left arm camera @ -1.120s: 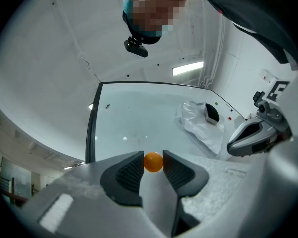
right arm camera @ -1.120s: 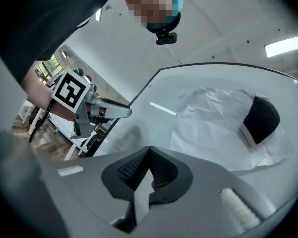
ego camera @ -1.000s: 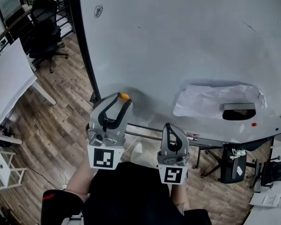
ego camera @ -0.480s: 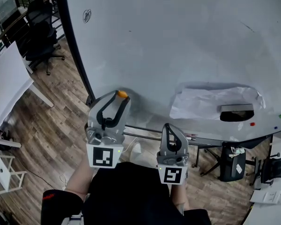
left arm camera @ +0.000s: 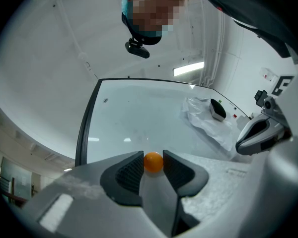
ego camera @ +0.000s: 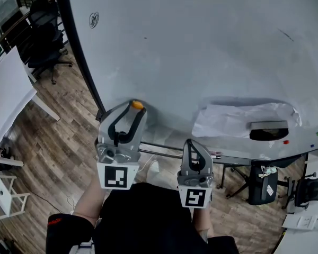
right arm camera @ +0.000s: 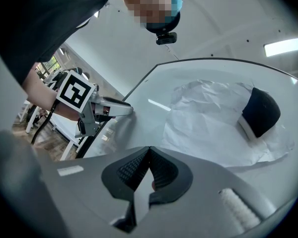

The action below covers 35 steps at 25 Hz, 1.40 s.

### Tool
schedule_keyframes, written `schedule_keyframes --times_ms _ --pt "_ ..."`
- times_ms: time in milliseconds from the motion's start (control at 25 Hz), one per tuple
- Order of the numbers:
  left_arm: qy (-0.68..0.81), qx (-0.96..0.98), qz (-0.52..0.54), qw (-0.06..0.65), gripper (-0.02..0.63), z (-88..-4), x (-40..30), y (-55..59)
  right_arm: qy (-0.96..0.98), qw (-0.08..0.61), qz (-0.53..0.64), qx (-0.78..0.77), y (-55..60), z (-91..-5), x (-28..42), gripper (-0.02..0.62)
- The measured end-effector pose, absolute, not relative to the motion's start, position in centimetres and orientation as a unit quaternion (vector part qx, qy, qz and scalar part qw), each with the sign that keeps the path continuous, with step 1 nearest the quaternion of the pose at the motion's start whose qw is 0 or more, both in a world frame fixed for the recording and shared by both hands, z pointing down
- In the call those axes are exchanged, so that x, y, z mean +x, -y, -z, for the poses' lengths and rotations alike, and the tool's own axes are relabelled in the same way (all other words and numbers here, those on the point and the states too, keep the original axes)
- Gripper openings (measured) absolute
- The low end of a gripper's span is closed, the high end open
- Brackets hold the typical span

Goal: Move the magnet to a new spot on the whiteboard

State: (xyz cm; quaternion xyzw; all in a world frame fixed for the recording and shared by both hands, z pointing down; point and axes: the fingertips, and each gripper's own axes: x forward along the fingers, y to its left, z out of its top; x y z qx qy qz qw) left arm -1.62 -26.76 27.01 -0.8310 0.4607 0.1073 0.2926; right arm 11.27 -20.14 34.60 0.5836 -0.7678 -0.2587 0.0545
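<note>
Change: left tool (ego camera: 135, 106) and its orange magnet (ego camera: 137, 105) sit a little higher on the whiteboard (ego camera: 201, 46) than a second ago, while the right tool (ego camera: 193, 143) has kept its place beside it.
Left tool: jaws drawn in on the magnet, which is pinched at their very tips between the ribbed pads (left arm camera: 131, 170).
Magnet: held ahead of the left tool's tips, over the board's lower left part near its dark edge; whether it touches the surface cannot be told.
Axis: the magnet looks round in both views, so no long axis or heading can be made out.
Right tool: jaws pressed together with nothing between them, held lower than the left tool and to its right.
Views: the head view gives the magnet only as an orange dot at the jaw tips; the left tool view shows the grip itself. The right tool view alone shows the left tool from the side, marker cube toward the camera.
Beyond the right tool: a crumpled white sheet (ego camera: 238, 118) on the board with a dark eraser (ego camera: 268, 128) on it, well apart from the magnet.
</note>
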Motion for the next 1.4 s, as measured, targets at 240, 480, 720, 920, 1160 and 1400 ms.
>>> schedule_keyframes --times_ms 240,480,720,920,1160,1400 --pt "-0.460 -0.831 -0.112 0.293 0.127 -26.80 -1.78 26.95 0.768 0.055 0.257 0.584 20.46 -34.67 11.10 0.002" --pt "-0.460 -0.832 -0.112 0.289 0.127 -26.93 -1.88 27.33 0.767 0.054 0.257 0.586 20.67 -34.59 11.10 0.002" --pt "-0.454 -0.833 -0.114 0.294 0.128 -26.75 -1.96 27.27 0.765 0.055 0.259 0.587 20.81 -34.46 10.78 0.002" --pt "-0.453 -0.834 -0.114 0.295 0.129 -26.73 -1.91 27.28 0.766 0.055 0.260 0.586 20.88 -34.45 10.57 0.002" --pt "-0.457 -0.830 -0.115 0.299 0.129 -26.70 -1.88 27.26 0.766 0.055 0.262 0.585 20.84 -34.31 10.34 0.002" --pt "-0.460 -0.829 -0.117 0.294 0.130 -26.80 -1.96 27.31 0.764 0.055 0.262 0.586 20.68 -34.32 10.34 0.002"
